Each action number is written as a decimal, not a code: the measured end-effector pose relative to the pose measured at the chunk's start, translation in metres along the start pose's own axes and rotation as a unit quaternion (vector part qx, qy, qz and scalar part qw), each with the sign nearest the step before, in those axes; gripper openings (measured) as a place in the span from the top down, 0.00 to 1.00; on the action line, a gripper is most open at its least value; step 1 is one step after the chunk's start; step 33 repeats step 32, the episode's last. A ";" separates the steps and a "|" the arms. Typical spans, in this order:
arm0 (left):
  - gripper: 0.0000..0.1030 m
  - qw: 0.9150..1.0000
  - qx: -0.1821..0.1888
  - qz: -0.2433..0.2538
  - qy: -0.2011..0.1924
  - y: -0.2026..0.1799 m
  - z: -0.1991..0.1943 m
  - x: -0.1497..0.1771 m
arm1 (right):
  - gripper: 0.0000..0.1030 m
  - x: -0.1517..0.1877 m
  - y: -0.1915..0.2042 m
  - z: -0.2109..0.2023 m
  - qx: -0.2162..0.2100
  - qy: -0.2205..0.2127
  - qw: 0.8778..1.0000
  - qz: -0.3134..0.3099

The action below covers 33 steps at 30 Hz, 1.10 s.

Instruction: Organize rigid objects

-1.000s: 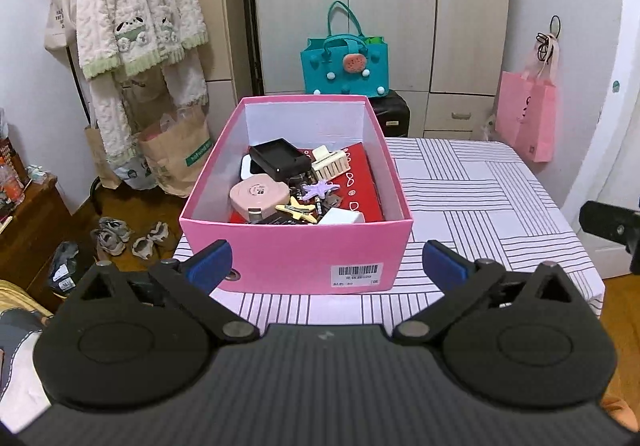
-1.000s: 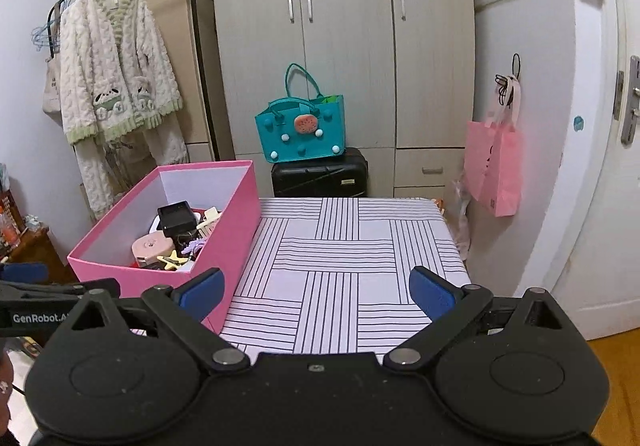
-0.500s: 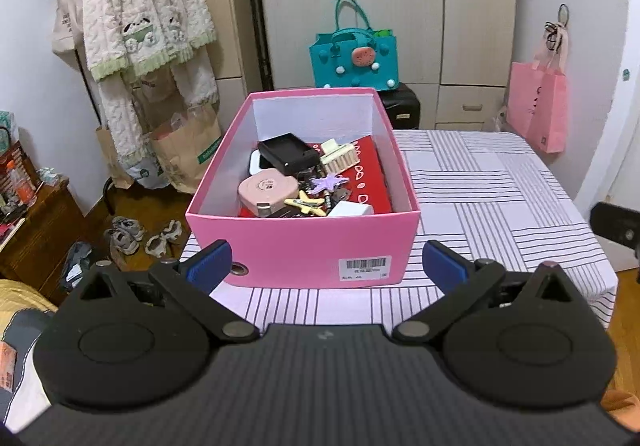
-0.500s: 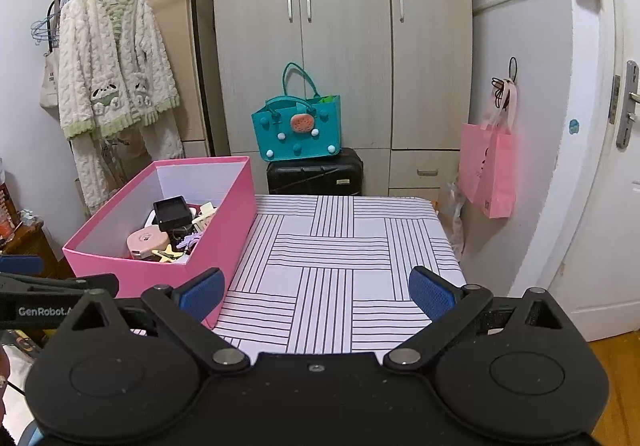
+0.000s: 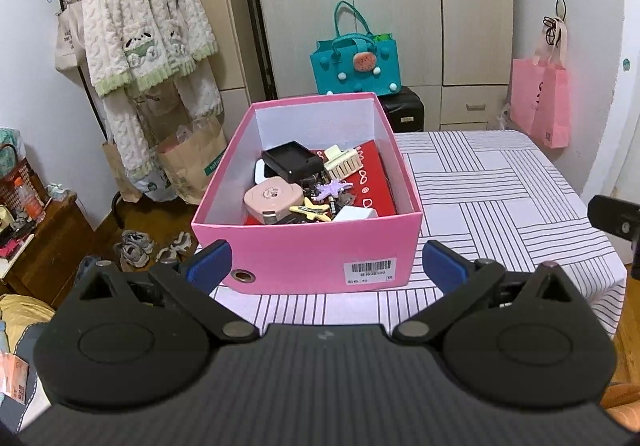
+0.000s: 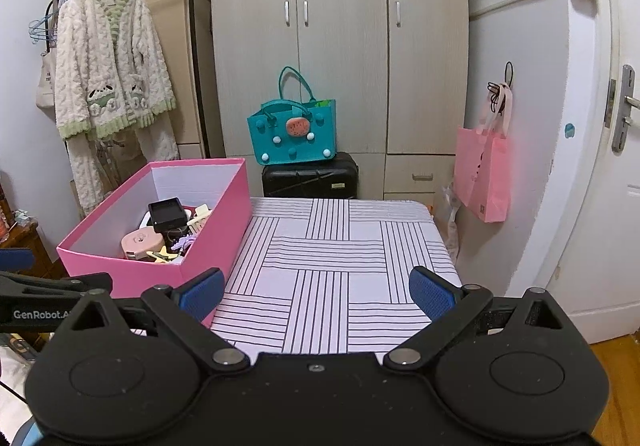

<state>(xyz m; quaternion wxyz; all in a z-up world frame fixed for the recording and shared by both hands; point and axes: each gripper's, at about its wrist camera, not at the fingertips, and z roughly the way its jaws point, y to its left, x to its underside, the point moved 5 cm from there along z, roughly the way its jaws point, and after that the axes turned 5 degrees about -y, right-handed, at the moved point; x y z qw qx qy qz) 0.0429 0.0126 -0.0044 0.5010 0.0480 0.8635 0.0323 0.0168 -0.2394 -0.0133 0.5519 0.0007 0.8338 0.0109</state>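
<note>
A pink box (image 5: 320, 250) stands on the left half of the striped table (image 5: 500, 198). Inside it lie a black tray (image 5: 292, 162), a pink tape measure (image 5: 272, 198), a cream hair claw (image 5: 342, 162), purple and yellow star clips (image 5: 334, 188), a white block and a red flat item (image 5: 372, 182). My left gripper (image 5: 326, 264) is open, held short of the box's near wall, with nothing between its blue pads. My right gripper (image 6: 316, 292) is open over the table's near edge, to the right of the box (image 6: 224, 214). The left gripper's arm (image 6: 44, 294) shows at that view's left edge.
Beyond the table stand a black suitcase (image 6: 310, 178) with a teal bag (image 6: 292, 134) on it, and a wardrobe (image 6: 340, 46). A pink bag (image 6: 484, 174) hangs on the right wall. A robe on a rack (image 5: 140, 46), paper bags and shoes (image 5: 136, 242) lie left.
Both grippers have drawn back and risen a little, so the box and table appear farther and lower. Both stay open and empty. Nothing in the box has moved.
</note>
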 end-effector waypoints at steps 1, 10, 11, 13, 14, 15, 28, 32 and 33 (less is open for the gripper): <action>0.00 1.000 -0.004 0.000 -0.002 0.000 -0.001 0.000 | 0.03 0.000 0.000 -0.001 -0.001 -0.002 1.000 -0.001; 0.00 1.000 -0.008 -0.007 0.006 0.004 0.001 0.001 | 0.03 -0.001 0.001 -0.002 0.001 -0.005 1.000 -0.002; 0.00 1.000 -0.009 -0.007 0.006 0.004 0.000 0.001 | 0.03 0.000 0.001 -0.002 0.001 -0.004 1.000 -0.003; 0.00 1.000 -0.008 -0.007 0.004 0.005 0.001 0.001 | 0.03 0.000 0.001 -0.002 0.001 -0.004 1.000 -0.003; 0.00 1.000 -0.008 -0.007 0.004 0.005 0.001 0.001 | 0.03 0.000 0.002 -0.002 0.001 -0.004 1.000 -0.003; 0.00 1.000 -0.007 -0.007 0.003 0.005 0.000 0.001 | 0.03 0.000 0.001 -0.002 0.001 -0.004 1.000 -0.003; 0.00 1.000 -0.014 -0.004 -0.002 0.005 0.002 0.000 | 0.03 -0.001 -0.002 0.002 0.000 -0.001 1.000 -0.005; 0.00 1.000 -0.014 -0.003 0.000 0.003 0.001 0.001 | 0.03 -0.001 -0.002 0.003 0.000 -0.001 1.000 -0.005; 0.00 1.000 -0.014 -0.003 0.000 0.003 0.001 0.001 | 0.03 -0.001 -0.002 0.003 0.000 -0.001 1.000 -0.005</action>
